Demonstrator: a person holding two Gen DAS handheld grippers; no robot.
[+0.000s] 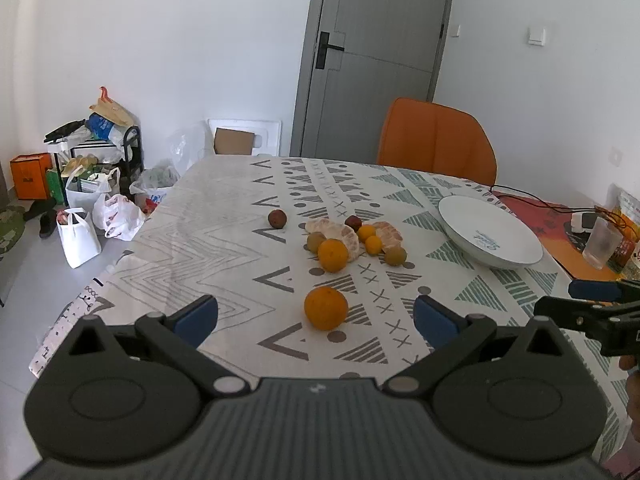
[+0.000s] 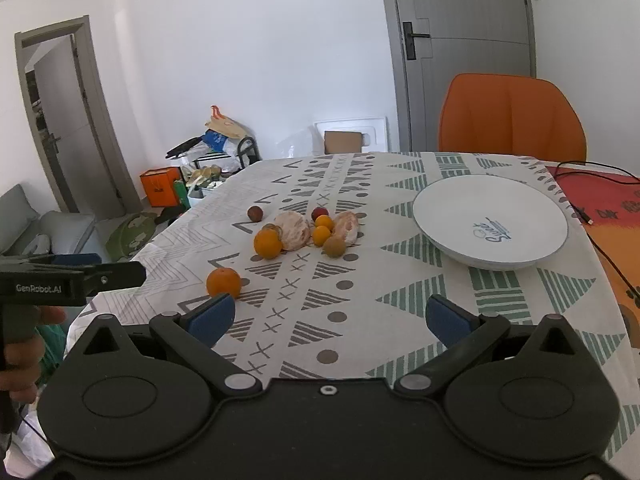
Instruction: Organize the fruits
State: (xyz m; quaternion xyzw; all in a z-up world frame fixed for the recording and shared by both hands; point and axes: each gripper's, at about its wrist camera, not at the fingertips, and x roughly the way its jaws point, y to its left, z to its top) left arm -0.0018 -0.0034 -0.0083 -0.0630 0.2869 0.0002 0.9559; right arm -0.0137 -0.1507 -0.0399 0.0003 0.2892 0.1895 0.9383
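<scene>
Both tools are held over the near edge of the patterned tablecloth (image 1: 224,240), tilted downward. The left gripper (image 1: 316,316) is seen with its blue pads spread fully apart and nothing between them; the right gripper (image 2: 330,320) is likewise spread wide and empty. Nearest to the left gripper, a whole orange (image 1: 326,308) lies alone on the cloth, apart from the rest. It is judged firm, round and moderately heavy, with a slightly waxy rind; a hold across its widest girth is indicated, since an off-centre pinch could squirt it sideways or set it rolling. Beyond it, a second orange (image 1: 333,255) rests against a peeled citrus half (image 1: 340,236). The peeled half and another peeled piece (image 1: 389,235) are judged soft, moist and easily crushed; light closure across the outer curved faces is advised. Two small kumquat-like fruits (image 1: 370,239) and two brownish round fruits (image 1: 396,256) are clustered touching or just beside these; being small and smooth, they are expected to slip and roll. Two dark reddish fruits (image 1: 277,218) lie at the far side, one well to the left. The empty white plate (image 2: 460,208), presumed destination, stands to the right of the cluster.
</scene>
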